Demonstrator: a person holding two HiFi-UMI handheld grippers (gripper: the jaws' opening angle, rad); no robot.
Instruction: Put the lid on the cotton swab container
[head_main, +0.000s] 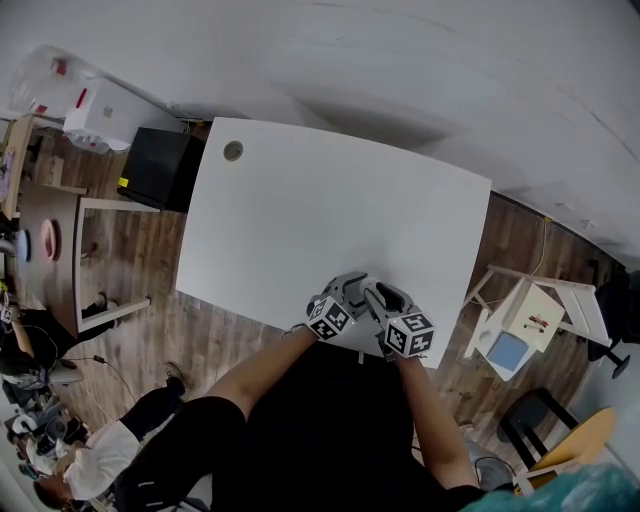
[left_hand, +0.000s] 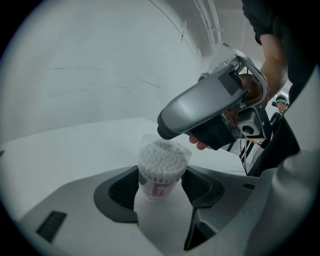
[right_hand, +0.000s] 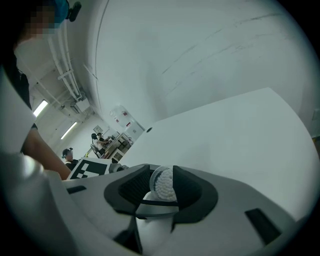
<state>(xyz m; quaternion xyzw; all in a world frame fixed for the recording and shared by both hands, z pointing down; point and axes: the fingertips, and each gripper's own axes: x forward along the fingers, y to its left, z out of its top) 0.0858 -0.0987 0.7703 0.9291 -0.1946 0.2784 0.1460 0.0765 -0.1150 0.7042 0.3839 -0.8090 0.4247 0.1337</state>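
Cotton swab container (left_hand: 161, 167), clear lid (left_hand: 172, 149) on top, sat clamped in the left gripper's (left_hand: 160, 189) fingers at the white table's (head_main: 330, 220) near edge; the right gripper's (right_hand: 162, 187) fingers stood open around its top.

A shared lab-style workroom: a white table (head_main: 300, 220) stands on wood-plank flooring (head_main: 130, 290), flanked by a cluttered side desk (head_main: 45, 215), a black cabinet (head_main: 160, 165) and a seated person (head_main: 90, 455).
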